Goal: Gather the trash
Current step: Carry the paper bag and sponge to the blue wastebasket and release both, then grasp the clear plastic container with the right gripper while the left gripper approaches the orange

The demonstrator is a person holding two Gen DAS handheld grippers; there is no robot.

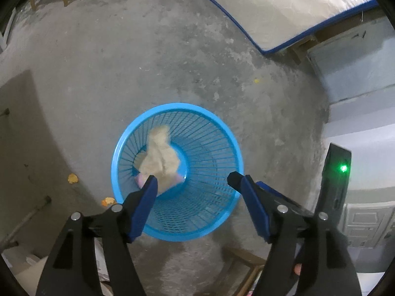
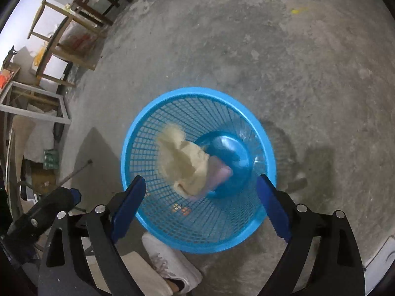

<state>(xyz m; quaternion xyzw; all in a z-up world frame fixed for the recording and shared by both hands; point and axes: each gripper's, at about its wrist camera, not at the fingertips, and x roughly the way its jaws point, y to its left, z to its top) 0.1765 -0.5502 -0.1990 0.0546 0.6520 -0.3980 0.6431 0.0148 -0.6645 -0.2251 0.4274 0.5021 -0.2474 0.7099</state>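
A blue mesh waste basket stands on the concrete floor; it also shows in the right wrist view. A crumpled beige paper wad lies inside it against the left wall, over a pink scrap; the wad shows in the right wrist view too. My left gripper is open and empty above the basket's near rim. My right gripper is open and empty above the basket. Small orange scraps lie on the floor left of the basket, and a yellow scrap lies beyond it.
A blue-edged mattress lies at the far right. Wooden stools and frames stand at the left wall. The person's white shoe is right below the basket. A door is at the right.
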